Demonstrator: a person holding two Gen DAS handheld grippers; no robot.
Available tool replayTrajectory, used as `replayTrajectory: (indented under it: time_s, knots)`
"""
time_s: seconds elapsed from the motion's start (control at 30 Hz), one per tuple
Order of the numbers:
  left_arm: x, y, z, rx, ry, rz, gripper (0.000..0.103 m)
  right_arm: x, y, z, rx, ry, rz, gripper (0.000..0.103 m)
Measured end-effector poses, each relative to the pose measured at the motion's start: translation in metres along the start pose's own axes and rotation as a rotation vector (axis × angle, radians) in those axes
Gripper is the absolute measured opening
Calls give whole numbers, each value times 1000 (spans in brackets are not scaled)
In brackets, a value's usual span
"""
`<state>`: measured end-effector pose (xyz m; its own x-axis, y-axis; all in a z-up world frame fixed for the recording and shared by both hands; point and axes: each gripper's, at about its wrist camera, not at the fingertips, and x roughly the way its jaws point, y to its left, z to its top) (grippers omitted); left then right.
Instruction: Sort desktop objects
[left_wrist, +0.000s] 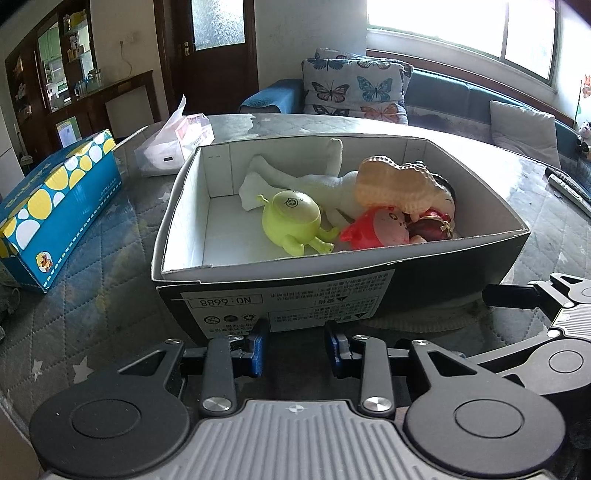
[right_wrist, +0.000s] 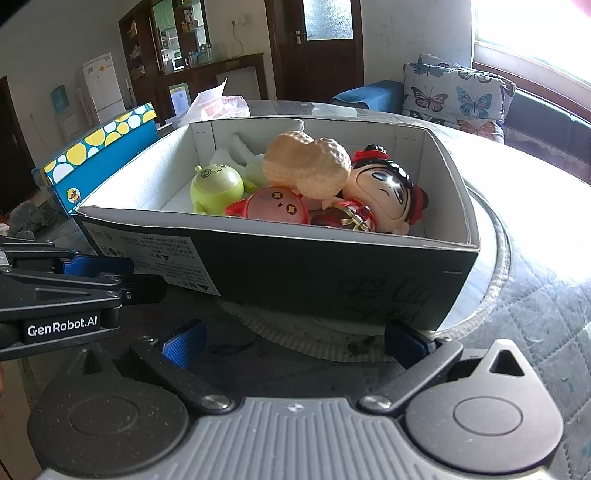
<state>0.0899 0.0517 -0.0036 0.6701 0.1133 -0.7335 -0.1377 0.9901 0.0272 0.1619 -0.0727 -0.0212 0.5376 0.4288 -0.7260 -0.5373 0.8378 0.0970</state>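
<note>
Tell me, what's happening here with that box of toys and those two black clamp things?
A person is tidying a table, holding a gripper in each hand. Several toys already lie in the open cardboard box: a green figure, a red round one, a peanut-shaped toy, a big-headed doll and something white. The left gripper and the right gripper both hover in front of the box, fingers apart, holding nothing. A blue tissue box stands to the left.

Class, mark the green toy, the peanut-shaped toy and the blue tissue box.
green toy (left_wrist: 291, 218), left wrist view, on its round body
peanut-shaped toy (right_wrist: 308, 168), right wrist view, on its dimpled shell
blue tissue box (left_wrist: 55, 206), left wrist view, on its long side
</note>
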Motion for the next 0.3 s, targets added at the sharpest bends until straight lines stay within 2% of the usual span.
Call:
replayTrajectory:
  time_s: [0.3]
  knots:
    - [1, 3, 0, -25, 9, -16, 34, 0, 1, 0, 1, 1, 0, 103]
